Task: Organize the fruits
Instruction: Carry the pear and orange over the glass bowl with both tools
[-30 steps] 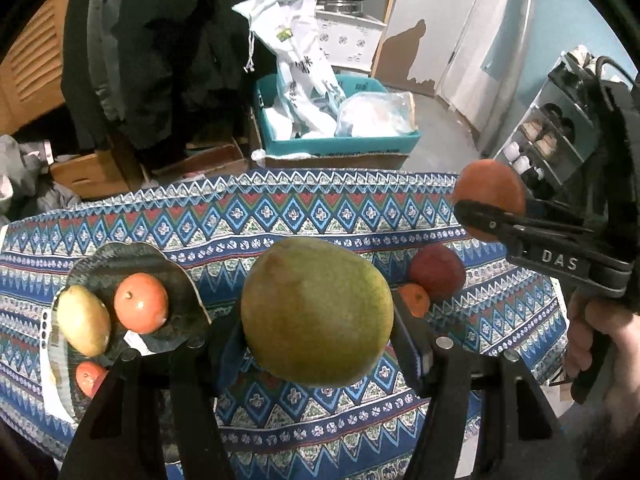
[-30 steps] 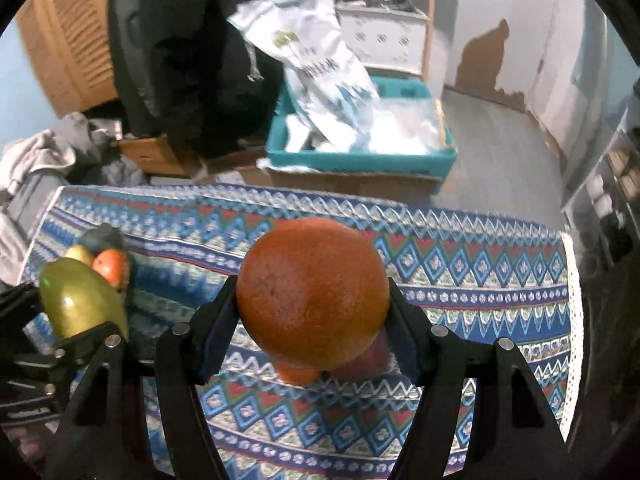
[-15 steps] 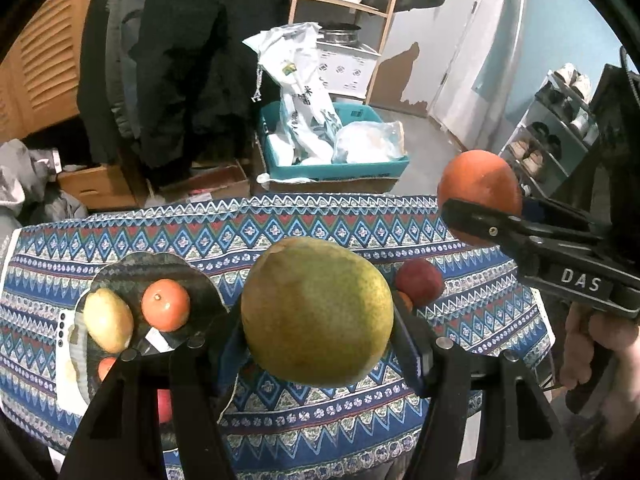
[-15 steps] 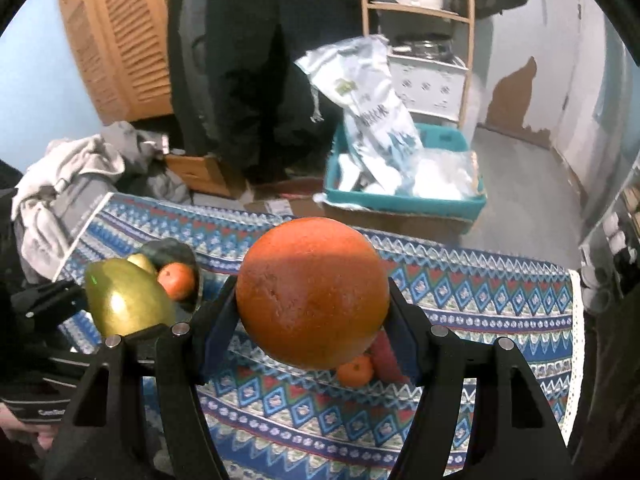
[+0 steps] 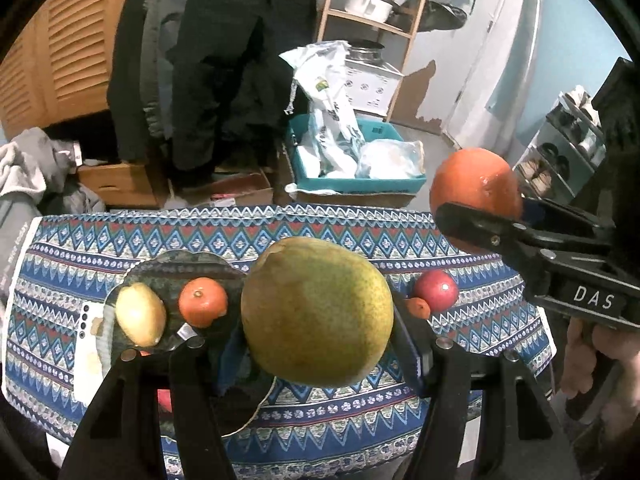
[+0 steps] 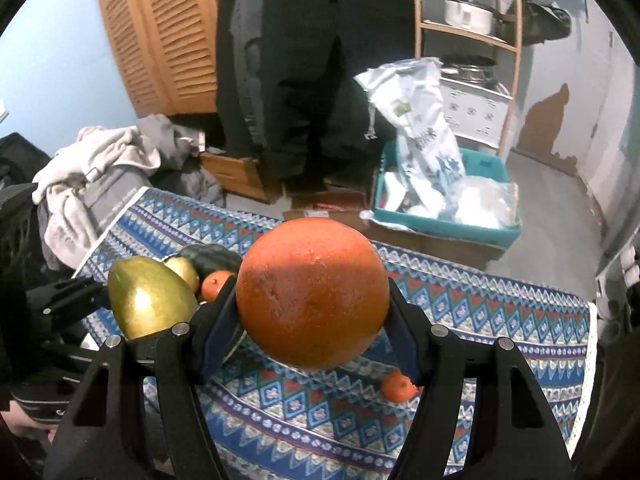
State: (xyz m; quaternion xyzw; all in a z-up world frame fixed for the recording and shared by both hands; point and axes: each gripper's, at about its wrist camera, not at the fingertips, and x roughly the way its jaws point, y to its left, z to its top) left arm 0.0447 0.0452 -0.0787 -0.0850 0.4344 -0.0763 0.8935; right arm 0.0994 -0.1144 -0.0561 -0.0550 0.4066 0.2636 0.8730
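My left gripper (image 5: 318, 320) is shut on a big green-yellow mango (image 5: 316, 312), held high above the patterned tablecloth (image 5: 320, 232). My right gripper (image 6: 312, 300) is shut on a large orange (image 6: 312, 296), also held high; it shows at the right of the left wrist view (image 5: 476, 188). A dark plate (image 5: 180, 268) at the left holds a yellow lemon (image 5: 140, 314) and a tangerine (image 5: 203, 302). A red apple (image 5: 436, 290) and a small tangerine (image 5: 418, 307) lie on the cloth at the right. The mango also shows in the right wrist view (image 6: 150, 298).
Beyond the table's far edge stand a teal crate (image 5: 360, 184) with plastic bags, cardboard boxes, hanging dark coats and a wooden shelf (image 5: 372, 12). A pile of clothes (image 6: 100, 168) lies off the table's left side. A shoe rack (image 5: 568, 160) is at the right.
Both grippers have risen and drawn back from the table with their fruit still held. The table looks smaller and lower, and more of the room shows.
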